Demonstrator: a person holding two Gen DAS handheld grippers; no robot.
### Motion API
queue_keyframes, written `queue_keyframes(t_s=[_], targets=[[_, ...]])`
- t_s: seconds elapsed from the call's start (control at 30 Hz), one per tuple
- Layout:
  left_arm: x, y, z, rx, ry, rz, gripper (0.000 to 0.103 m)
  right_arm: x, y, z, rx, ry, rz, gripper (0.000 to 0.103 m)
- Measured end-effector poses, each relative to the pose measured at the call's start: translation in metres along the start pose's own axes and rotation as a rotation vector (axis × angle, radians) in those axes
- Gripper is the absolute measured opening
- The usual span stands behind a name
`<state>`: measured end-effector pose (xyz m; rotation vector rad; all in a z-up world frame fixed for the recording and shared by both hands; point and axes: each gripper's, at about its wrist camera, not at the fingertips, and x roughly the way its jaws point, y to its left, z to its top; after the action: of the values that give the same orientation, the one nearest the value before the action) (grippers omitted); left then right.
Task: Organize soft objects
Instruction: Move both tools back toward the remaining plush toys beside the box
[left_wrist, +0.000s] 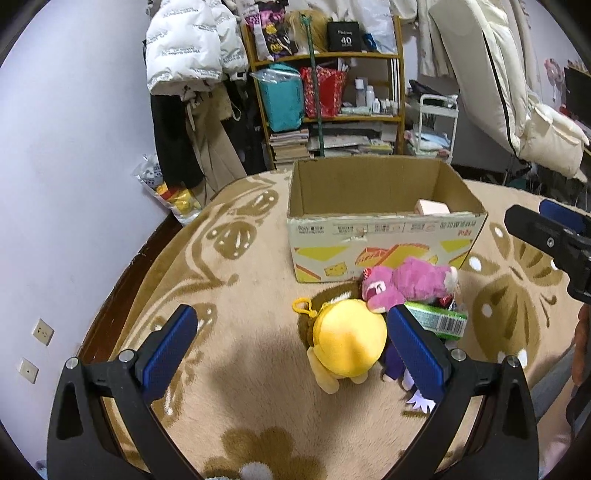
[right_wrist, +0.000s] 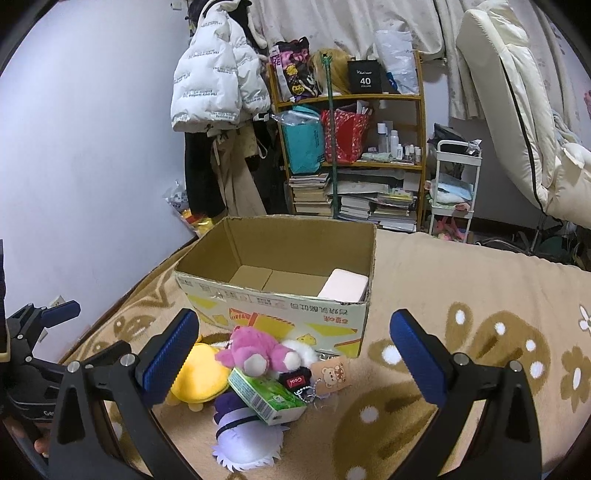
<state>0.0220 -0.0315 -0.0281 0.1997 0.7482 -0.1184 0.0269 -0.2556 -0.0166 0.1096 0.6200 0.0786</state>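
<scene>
The left gripper (left_wrist: 291, 347) hangs spread wide over the yellow plush toy (left_wrist: 347, 347), ready to grab.

Toys lie piled on the rug (left_wrist: 240, 295) by the cardboard box's (left_wrist: 384, 251) front edge. Next: squeeze, lift, drop in. The right gripper (right_wrist: 293, 354) is spread too, pinching nothing.

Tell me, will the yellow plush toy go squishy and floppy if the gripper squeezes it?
Probably squishy: the yellow plush toy looks round, soft and stuffed. Its small legs would likely dangle. It seems light, and its fuzzy fabric should not slip much between the open left gripper pads.
</scene>
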Motion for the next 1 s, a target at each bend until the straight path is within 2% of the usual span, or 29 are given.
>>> queue_keyframes(t_s=[0.27,1.0], targets=[[0.025,-0.006,-0.003,0.025,0.082,-0.018,0.101,0.018,0.002,-0.004,-0.006,0.06,0.014,0.103],[0.076,-0.022,-0.007,0.073,0.189,-0.029,0.101,0.075,0.007,-0.011,-0.006,0.189,0.034,0.103]])
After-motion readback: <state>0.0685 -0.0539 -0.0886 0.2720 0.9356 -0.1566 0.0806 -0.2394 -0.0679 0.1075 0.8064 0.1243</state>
